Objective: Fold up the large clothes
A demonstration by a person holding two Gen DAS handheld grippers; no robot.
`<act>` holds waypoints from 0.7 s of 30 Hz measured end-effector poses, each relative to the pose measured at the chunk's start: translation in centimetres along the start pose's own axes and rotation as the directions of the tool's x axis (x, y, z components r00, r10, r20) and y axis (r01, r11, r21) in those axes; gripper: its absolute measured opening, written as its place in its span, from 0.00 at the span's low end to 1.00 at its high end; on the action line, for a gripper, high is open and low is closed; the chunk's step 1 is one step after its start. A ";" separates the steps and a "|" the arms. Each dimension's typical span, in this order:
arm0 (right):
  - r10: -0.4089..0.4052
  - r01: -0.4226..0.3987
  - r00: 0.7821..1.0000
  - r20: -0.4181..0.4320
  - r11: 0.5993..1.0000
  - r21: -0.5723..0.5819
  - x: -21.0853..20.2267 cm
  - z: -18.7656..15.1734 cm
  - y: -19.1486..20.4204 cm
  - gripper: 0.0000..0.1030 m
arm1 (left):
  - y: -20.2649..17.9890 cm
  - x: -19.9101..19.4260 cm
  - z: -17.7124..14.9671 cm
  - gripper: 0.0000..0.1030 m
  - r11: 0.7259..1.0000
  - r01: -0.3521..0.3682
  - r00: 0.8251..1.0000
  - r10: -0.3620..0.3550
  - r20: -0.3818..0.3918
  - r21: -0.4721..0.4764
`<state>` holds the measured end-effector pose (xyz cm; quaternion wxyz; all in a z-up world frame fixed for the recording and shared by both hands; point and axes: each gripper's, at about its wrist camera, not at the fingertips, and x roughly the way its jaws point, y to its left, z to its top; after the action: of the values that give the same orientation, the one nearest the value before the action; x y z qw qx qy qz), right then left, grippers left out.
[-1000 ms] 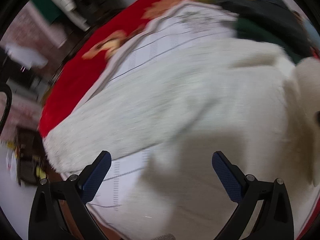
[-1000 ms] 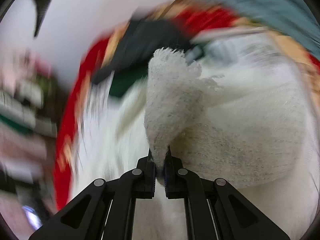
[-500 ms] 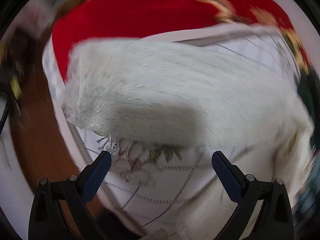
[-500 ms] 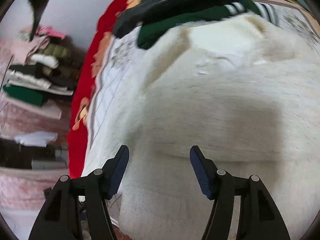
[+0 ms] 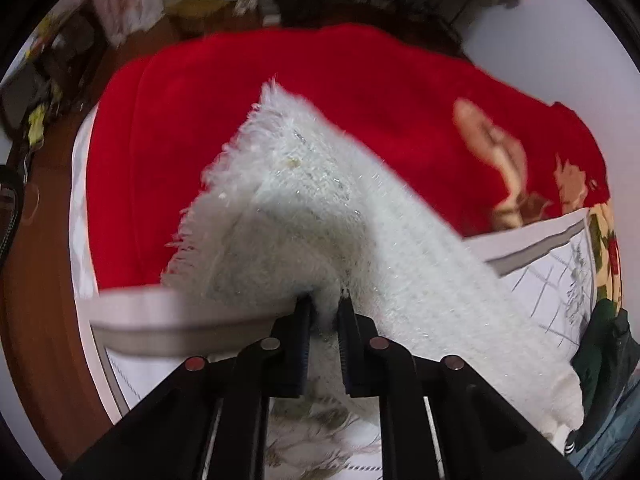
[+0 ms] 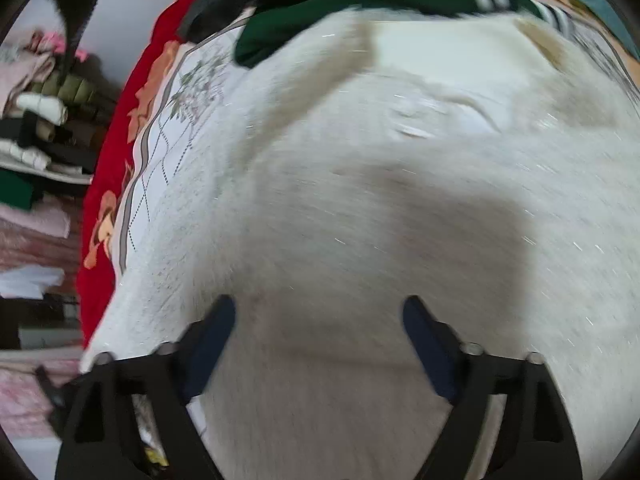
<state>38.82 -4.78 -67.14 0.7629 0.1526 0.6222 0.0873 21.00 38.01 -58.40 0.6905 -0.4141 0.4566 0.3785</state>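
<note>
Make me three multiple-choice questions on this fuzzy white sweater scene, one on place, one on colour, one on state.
1. Where is the dark green garment? A. at the white sweater's far edge B. between the right gripper's fingers C. on the floor
2. What colour is the blanket beyond the lifted sweater end? A. blue B. red C. grey
3. What is the left gripper doing? A. hanging open B. shut on the sweater C. holding a hanger

Answers: 1 A, it lies past the sweater; 2 B, red plush; 3 B, fabric is pinched between its fingers.
</note>
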 end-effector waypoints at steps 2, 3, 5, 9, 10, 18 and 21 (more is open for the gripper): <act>-0.063 0.061 0.997 -0.034 0.997 -0.044 2.2 0.5 1.8 0.86 | -1.1 -0.9 1.1 0.08 0.999 0.005 0.999 -0.007 0.040 0.052; -0.090 0.085 0.993 -0.074 0.994 -0.063 3.7 0.7 2.5 0.83 | -1.3 -1.5 0.8 0.08 0.997 0.004 0.999 -0.008 0.054 0.074; -0.205 0.200 0.977 -0.050 0.975 -0.098 5.3 0.9 3.8 0.25 | -2.2 -2.5 1.0 0.08 0.992 0.002 0.997 -0.012 0.080 0.123; -0.172 0.173 0.985 0.022 0.971 -0.165 3.9 0.8 7.6 0.10 | -3.6 -4.6 -0.5 0.08 0.979 -0.006 0.993 -0.019 0.121 0.203; -0.148 0.153 0.988 0.040 0.970 -0.187 3.4 0.6 8.5 0.10 | -3.8 -4.8 -0.3 0.08 0.975 -0.009 0.991 -0.020 0.129 0.220; 0.105 -0.111 0.989 -0.103 0.992 -0.058 4.2 0.5 5.4 0.34 | -7.5 -8.6 -1.9 0.07 0.947 0.003 0.975 -0.073 0.208 0.321; 0.212 -0.210 0.977 -0.030 0.976 0.052 0.4 0.2 1.9 0.68 | -10.4 -11.5 -3.5 0.07 0.909 0.010 0.955 -0.132 0.265 0.416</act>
<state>39.17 -2.87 -66.85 0.7344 0.2347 0.6176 0.1554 25.82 29.26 -46.05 0.8343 -0.2169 0.4052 0.3045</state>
